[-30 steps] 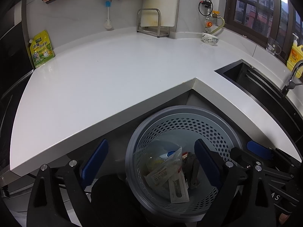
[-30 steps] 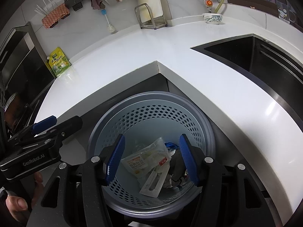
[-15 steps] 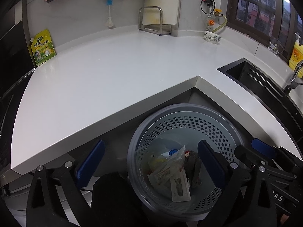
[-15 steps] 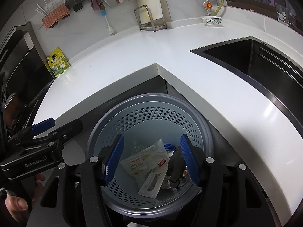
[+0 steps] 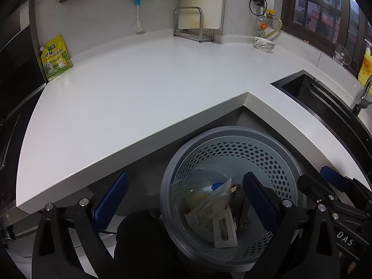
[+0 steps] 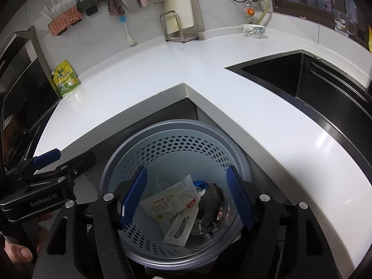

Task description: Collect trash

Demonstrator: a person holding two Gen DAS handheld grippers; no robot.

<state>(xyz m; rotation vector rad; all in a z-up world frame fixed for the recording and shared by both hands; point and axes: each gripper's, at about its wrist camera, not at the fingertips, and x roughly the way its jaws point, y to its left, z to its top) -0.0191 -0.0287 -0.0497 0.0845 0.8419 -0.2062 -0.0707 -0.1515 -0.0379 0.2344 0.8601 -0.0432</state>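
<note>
A grey perforated trash basket stands on the floor in the inner corner of the white counter; it also shows in the right wrist view. It holds several pieces of trash: clear plastic wrappers, a flat white package and dark scraps. My left gripper is open and empty above the basket's left rim. My right gripper is open and empty over the basket's middle. The left gripper's body shows at the left of the right wrist view.
The white L-shaped counter carries a yellow-green pouch, a metal rack with a cutting board and a small bowl. A black sink lies to the right, with a yellow bottle beyond it.
Both grippers have drifted slightly back and up from the basket. They stay open and empty. The trash in the basket has not moved.
</note>
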